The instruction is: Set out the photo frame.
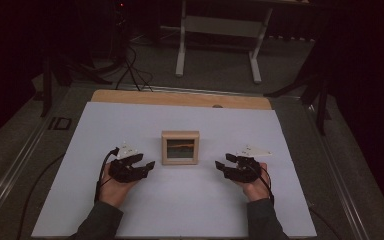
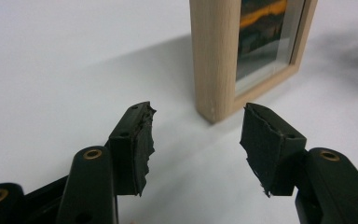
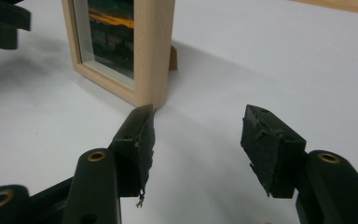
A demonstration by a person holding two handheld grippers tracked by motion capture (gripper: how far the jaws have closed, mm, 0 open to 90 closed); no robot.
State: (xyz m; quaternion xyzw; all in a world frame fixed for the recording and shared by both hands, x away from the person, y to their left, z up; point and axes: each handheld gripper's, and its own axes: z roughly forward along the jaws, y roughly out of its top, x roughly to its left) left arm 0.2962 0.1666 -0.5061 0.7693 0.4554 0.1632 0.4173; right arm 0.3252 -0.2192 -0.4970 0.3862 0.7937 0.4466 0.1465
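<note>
**Frame upright between two empty grippers**

High view: the picture frame (image 1: pixel 180 147) stands mid-sheet, left gripper (image 1: pixel 141 162) and right gripper (image 1: pixel 226 163) flanking it, apart.

Left gripper view: jaws wide, holding nothing.

Right gripper view: the same. A lopsided nudge could topple the frame.

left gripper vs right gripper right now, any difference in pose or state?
The left gripper sits left of the picture frame with jaws pointing right; the right gripper sits on its other side, pointing left. The left one's own view faces the frame's left post, the right one's its right post. Both are open, empty, clear of it.
</note>
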